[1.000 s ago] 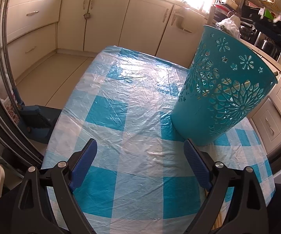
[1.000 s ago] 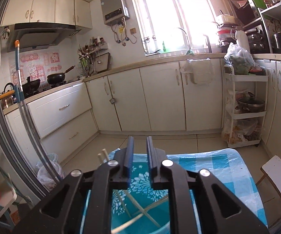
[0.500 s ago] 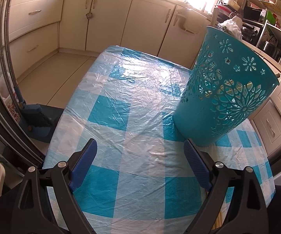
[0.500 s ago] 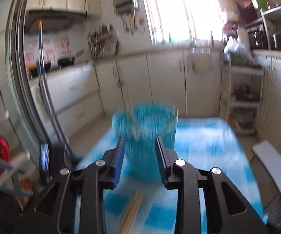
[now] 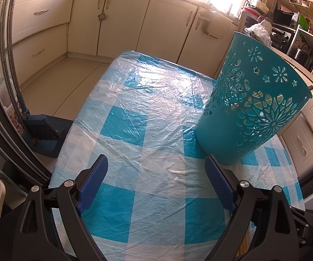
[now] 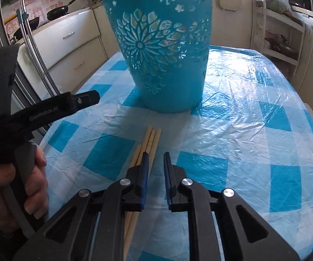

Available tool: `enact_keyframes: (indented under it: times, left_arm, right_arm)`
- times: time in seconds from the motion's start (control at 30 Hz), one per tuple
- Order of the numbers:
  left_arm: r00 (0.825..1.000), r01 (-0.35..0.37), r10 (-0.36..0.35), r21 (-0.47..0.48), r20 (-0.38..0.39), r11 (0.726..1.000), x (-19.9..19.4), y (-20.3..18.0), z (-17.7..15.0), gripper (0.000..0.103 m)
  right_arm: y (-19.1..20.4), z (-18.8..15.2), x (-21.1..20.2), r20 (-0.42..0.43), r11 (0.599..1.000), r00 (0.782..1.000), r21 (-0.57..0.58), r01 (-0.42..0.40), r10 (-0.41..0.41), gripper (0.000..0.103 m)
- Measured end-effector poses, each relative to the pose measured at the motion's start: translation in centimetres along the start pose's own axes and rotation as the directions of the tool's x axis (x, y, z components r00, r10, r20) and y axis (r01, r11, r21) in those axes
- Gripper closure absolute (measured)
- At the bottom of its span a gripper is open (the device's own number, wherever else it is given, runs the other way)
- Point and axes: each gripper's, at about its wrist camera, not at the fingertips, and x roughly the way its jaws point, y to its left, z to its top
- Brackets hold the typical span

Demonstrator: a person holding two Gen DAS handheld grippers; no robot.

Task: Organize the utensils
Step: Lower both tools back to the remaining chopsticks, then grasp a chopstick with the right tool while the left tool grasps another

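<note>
Chopsticks: a bundle of wooden chopsticks (image 6: 149,143) lies flat on the checked tablecloth (image 6: 243,130), just in front of the basket and running back under the right gripper. More sticks show through the basket's cut-outs as pale shapes inside.

Basket: the teal plastic basket (image 6: 165,50) stands upright near the middle of the table, apart from both tools. In the left wrist view it sits just beyond the right-hand finger (image 5: 255,100).

Right gripper: the right gripper (image 6: 155,174) is nearly closed and its jaws are closing, with only a narrow gap between the blue pads. Nothing sits in that gap; the chopsticks lie just left of it, passing under the left pad.

What has changed: a second ago this gripper was up over the basket mouth, looking down on sticks inside. It has since dropped and tipped down to the loose bundle on the cloth.

Meaning for the task: one delivery looks done and the next pickup seems to be starting. The jaws would probably need to widen and shift left to straddle a stick.

Left gripper: the left gripper (image 5: 156,182) is wide open and empty, hovering over bare cloth, and has not moved. In the right wrist view a hand (image 6: 15,187) grips its handle at the left edge.

Risk: the sticks lie touching each other, so taking one cleanly may be awkward.
</note>
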Motion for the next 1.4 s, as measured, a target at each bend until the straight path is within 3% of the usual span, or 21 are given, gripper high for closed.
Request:
enact_keyframes:
  times: [0.23, 0.3, 0.5, 0.63, 0.77, 1.07, 1.4]
  left_arm:
    - [1.0, 0.001, -0.001, 0.0, 0.0, 1.0, 0.0, 0.0, 0.0, 0.016]
    - [1.0, 0.0, 0.0, 0.0, 0.0, 1.0, 0.0, 0.0, 0.0, 0.016]
    - [1.0, 0.003, -0.003, 0.019, 0.007, 1.0, -0.2, -0.4, -0.1, 0.016]
    - [0.996, 0.063, -0.056, 0.107, -0.067, 0.992, -1.5, -2.6, -2.2, 0.016]
    - [0.991, 0.084, -0.057, 0.24, -0.12, 0.967, -2.6, -6.0, -4.5, 0.016]
    - [0.977, 0.006, 0.057, 0.292, -0.207, 0.957, -1.5, -8.1, -6.3, 0.016]
    - [0.97, -0.042, 0.108, 0.289, -0.216, 0.956, -1.0, -7.8, -6.1, 0.016]
  right_arm:
    - [0.1, -0.3, 0.6, -0.002, 1.0, 1.0, -0.023, 0.019, -0.019, 0.089]
    - [0.1, -0.5, 0.3, -0.003, 0.999, 1.0, -0.029, 0.026, -0.026, 0.094]
    - [-1.4, -0.8, -0.6, -0.013, 0.998, 0.999, -0.036, 0.043, -0.044, 0.097]
    - [-3.8, -2.0, -1.8, -0.006, 0.999, 0.999, 0.015, 0.045, -0.045, 0.097]
    - [-5.0, -2.5, -2.3, 0.015, 0.999, 1.0, 0.051, 0.014, -0.015, 0.097]
    - [-5.6, -2.6, -2.4, 0.029, 0.996, 0.999, 0.082, -0.031, 0.029, 0.097]
    - [-5.9, -2.7, -2.6, 0.031, 0.994, 0.998, 0.097, -0.051, 0.049, 0.097]
